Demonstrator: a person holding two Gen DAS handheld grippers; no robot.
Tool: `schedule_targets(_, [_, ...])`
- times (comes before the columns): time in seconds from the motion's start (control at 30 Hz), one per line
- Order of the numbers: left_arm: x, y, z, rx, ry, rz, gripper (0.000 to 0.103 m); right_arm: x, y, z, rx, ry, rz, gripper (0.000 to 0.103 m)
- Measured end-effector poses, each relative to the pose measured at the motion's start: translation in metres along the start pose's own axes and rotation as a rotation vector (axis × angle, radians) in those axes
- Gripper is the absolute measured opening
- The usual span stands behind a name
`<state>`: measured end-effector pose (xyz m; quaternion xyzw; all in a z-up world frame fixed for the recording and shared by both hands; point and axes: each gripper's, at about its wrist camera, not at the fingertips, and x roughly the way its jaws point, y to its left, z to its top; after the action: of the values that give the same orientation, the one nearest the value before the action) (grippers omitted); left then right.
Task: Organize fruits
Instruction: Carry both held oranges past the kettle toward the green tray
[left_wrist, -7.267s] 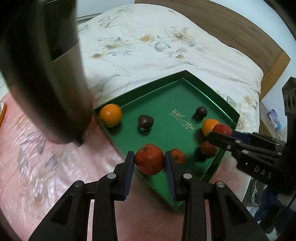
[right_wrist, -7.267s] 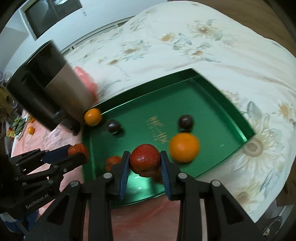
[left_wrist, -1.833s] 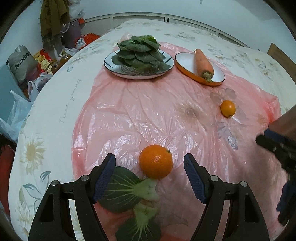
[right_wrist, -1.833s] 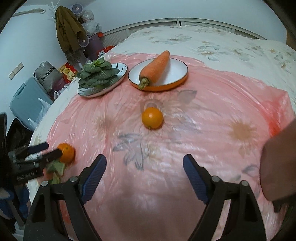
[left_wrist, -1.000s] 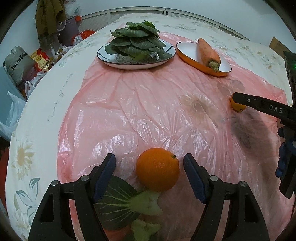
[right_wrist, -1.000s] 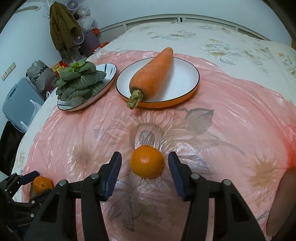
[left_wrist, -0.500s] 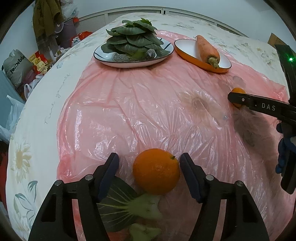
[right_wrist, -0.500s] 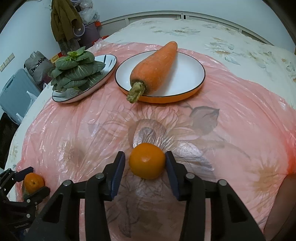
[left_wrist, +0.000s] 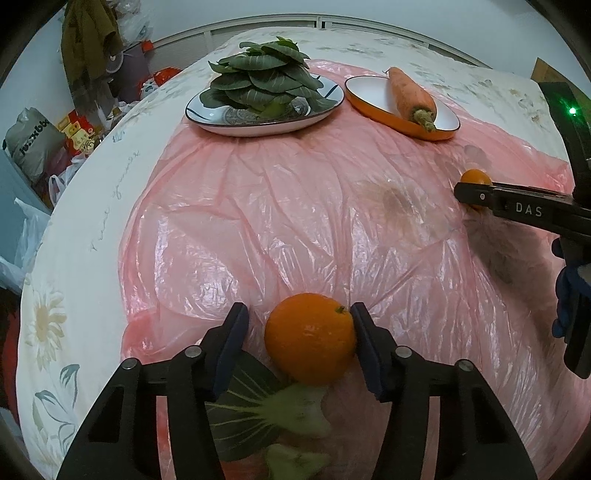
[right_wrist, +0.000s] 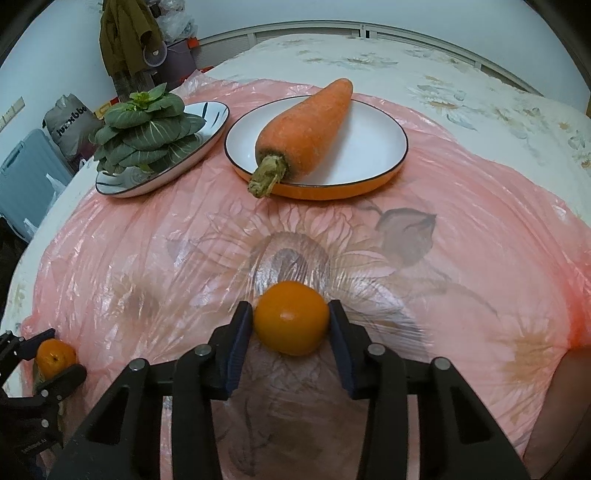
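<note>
The larger orange (left_wrist: 310, 338) is round, matt and deep orange, with a small green stem scar on its upper right. It lies on the pink plastic sheet (left_wrist: 295, 221), partly over a loose green leaf (left_wrist: 266, 410), between the pads of my left tool (left_wrist: 300, 341). That tool's jaws have just been closing: the right pad touches the peel and the left pad stands just clear, so nothing is clamped.

The smaller orange (right_wrist: 291, 323) is smoother and glossier, slightly flattened. It sits on the same sheet, and my right tool (right_wrist: 291, 328), whose jaws have also just been closing, has both pads against its sides.

Beyond it, near the sheet's far edge, a carrot (right_wrist: 304, 129) lies on a white plate with an orange rim (right_wrist: 369, 147). Just beside that, stacked leafy greens (right_wrist: 147, 129) fill a second plate (right_wrist: 207, 122). The sheet covers a floral bedspread (right_wrist: 424, 62).
</note>
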<state>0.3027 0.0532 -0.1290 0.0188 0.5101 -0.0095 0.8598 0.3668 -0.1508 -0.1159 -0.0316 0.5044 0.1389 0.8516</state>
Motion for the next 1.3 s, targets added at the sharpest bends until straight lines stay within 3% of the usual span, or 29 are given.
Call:
schedule_targets(0.23, [-0.002, -0.003, -0.001, 0.02, -0.006, -0.011, 0.039, -0.002, 0.003, -0.002, -0.019, 0.001, -0.021, 0.065])
schedule_targets(0.83, [-0.015, 0.006, -0.009, 0.006, -0.037, -0.01, 0.038, -0.017, 0.012, -0.01, -0.045, -0.004, -0.025, 0.065])
schedule_targets(1.3, [-0.034, 0.013, -0.017, -0.011, -0.062, -0.017, 0.038, -0.055, 0.023, -0.037, -0.019, -0.013, 0.014, 0.065])
